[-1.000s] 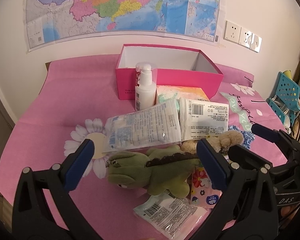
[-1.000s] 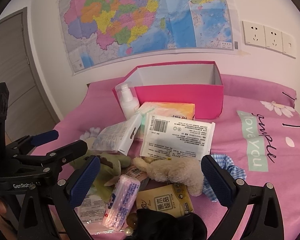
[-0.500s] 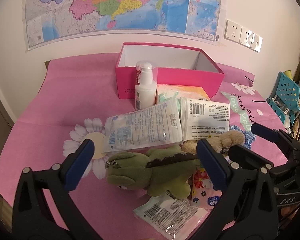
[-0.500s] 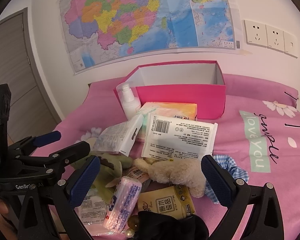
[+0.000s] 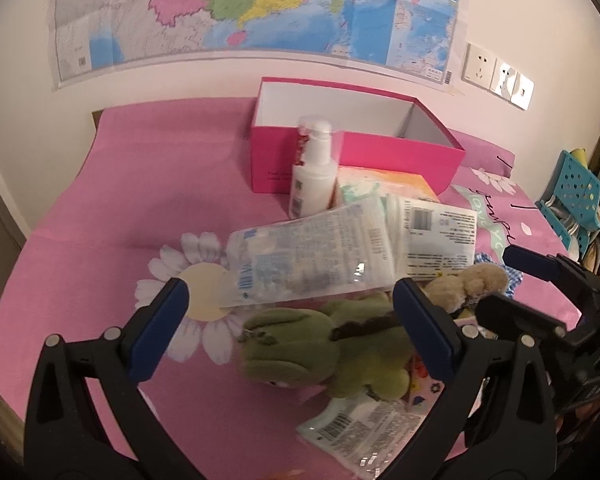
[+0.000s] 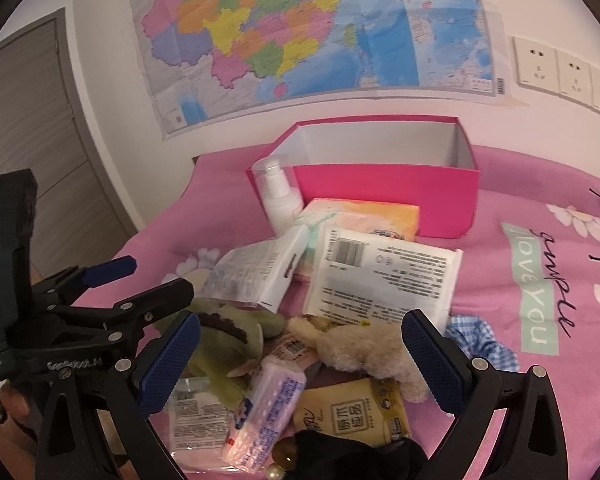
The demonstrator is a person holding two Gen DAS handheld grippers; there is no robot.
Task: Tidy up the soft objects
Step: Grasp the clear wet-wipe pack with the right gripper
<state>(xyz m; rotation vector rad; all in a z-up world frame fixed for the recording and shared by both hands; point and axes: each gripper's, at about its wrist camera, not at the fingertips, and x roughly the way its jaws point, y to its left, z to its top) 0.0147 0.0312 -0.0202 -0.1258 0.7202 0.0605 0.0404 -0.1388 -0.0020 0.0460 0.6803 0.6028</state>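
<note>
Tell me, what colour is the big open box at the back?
The box is bright pink outside and white inside, clearest in the right wrist view.

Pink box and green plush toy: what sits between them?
In the left wrist view, between the pink box and green plush toy: a white pump bottle, a tissue pack, and a clear packet overlapping a white one.

Your tabletop (image 5: 140, 184), under a pink daisy-print cloth, carries an open pink box (image 5: 380, 156) at the back, a white pump bottle (image 5: 314, 176) just before it, flat packets (image 6: 384, 280), a green plush (image 5: 320, 352), a beige plush (image 6: 364, 348) and a blue checked scrunchie (image 6: 480, 340).
</note>
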